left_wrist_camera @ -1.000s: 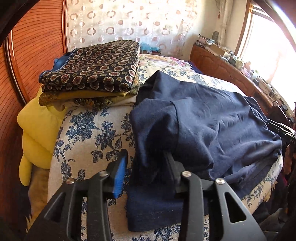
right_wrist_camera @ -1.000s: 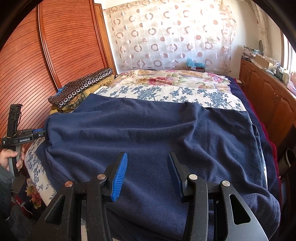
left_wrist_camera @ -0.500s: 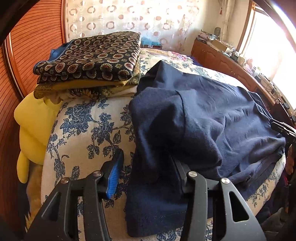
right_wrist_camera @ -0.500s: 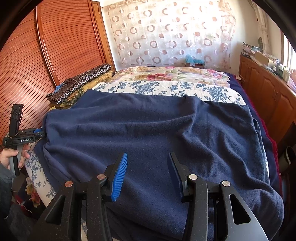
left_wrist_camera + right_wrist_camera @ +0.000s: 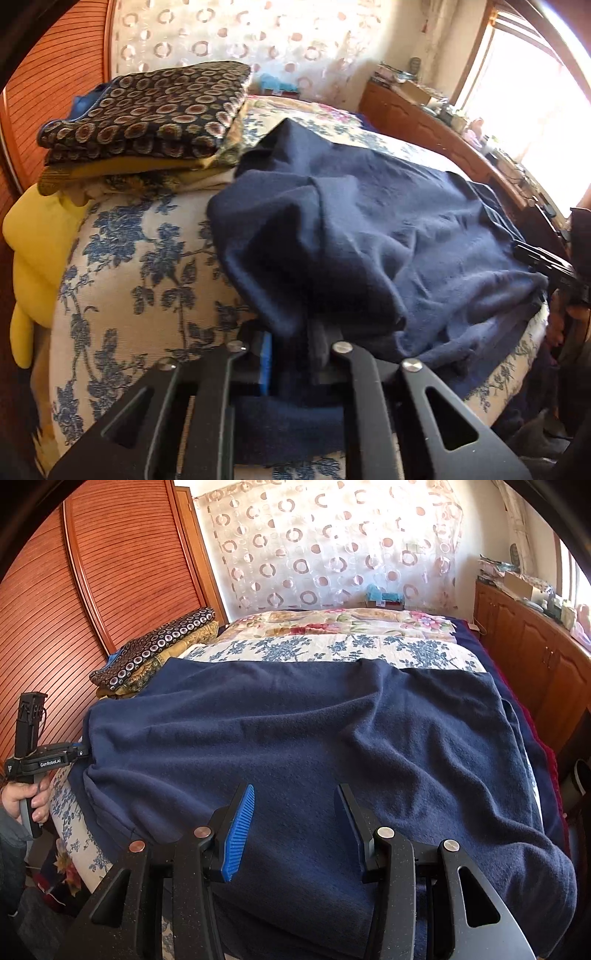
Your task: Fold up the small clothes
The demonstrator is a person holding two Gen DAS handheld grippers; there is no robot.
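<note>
A large navy fleece cloth point(image 5: 388, 229) lies spread over the bed point(image 5: 129, 277). My left gripper point(image 5: 293, 350) is at the cloth's near left corner. Its jaws are closing, with a bunched fold of the navy fabric pinched between the blue pad and the other finger. In the right wrist view the same left gripper point(image 5: 83, 752) bites the left edge of the cloth point(image 5: 295, 731), held by a hand point(image 5: 26, 801). My right gripper point(image 5: 293, 823) hovers open over the cloth's near edge with nothing pressed between its fingers.
A stack of folded clothes point(image 5: 147, 122) with a circle-patterned piece on top sits at the bed's far left. A yellow pillow point(image 5: 33, 240) hangs beside it. A slatted wooden wardrobe point(image 5: 92, 590) stands on the left and a cluttered wooden cabinet point(image 5: 535, 657) on the right.
The left jaws have come together on the navy cloth's corner, which now bunches between them. The right gripper has stayed put and open.
</note>
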